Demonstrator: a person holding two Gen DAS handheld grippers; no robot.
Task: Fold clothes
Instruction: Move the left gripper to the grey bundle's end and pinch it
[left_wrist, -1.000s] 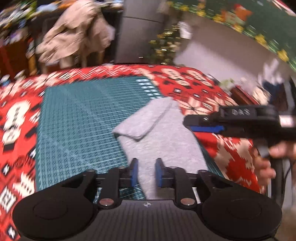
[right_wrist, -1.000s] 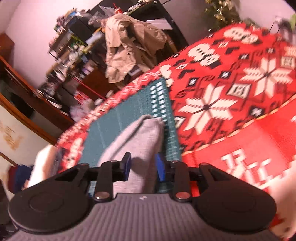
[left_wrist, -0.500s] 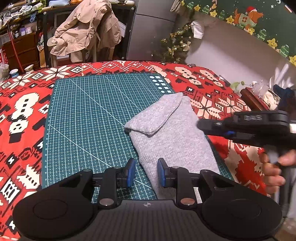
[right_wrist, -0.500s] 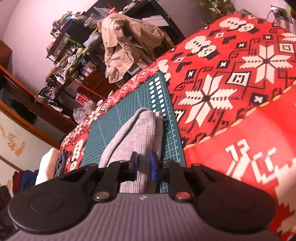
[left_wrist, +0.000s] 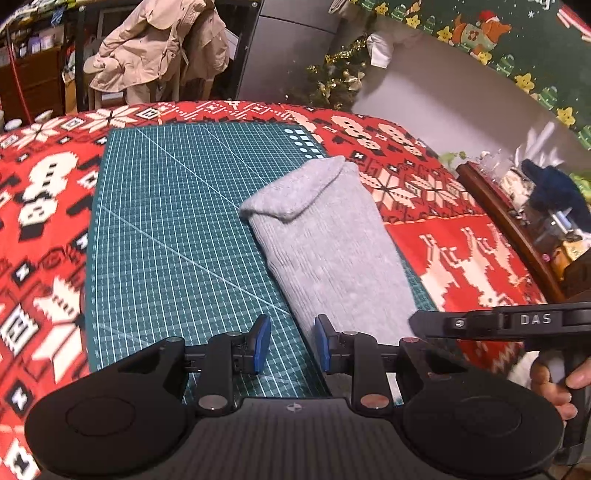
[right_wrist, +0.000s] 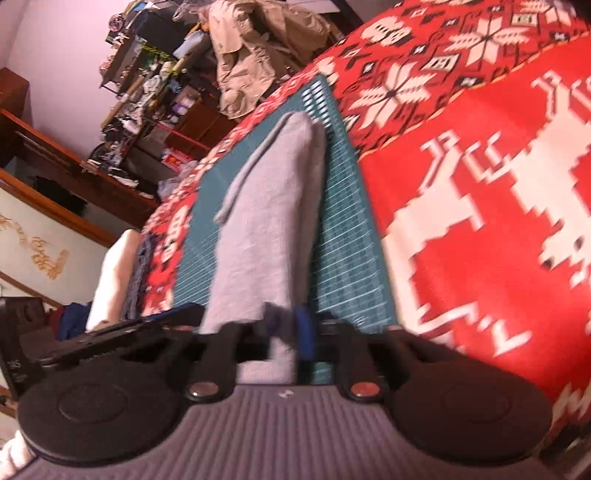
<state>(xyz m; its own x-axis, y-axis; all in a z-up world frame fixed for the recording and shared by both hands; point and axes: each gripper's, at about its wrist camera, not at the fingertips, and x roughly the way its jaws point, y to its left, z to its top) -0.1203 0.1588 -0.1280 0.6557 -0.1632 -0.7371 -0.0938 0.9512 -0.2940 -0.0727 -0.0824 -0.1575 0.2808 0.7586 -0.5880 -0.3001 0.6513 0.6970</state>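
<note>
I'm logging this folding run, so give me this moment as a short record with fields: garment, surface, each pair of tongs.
garment: grey knit piece, lying long and narrow, far end turned over in a flap
surface: green cutting mat on a red patterned cloth
left tongs: open, at the garment's near left edge, gripping nothing
right tongs: closed on the garment's near end; view blurred
background: beige coat behind the table
</note>
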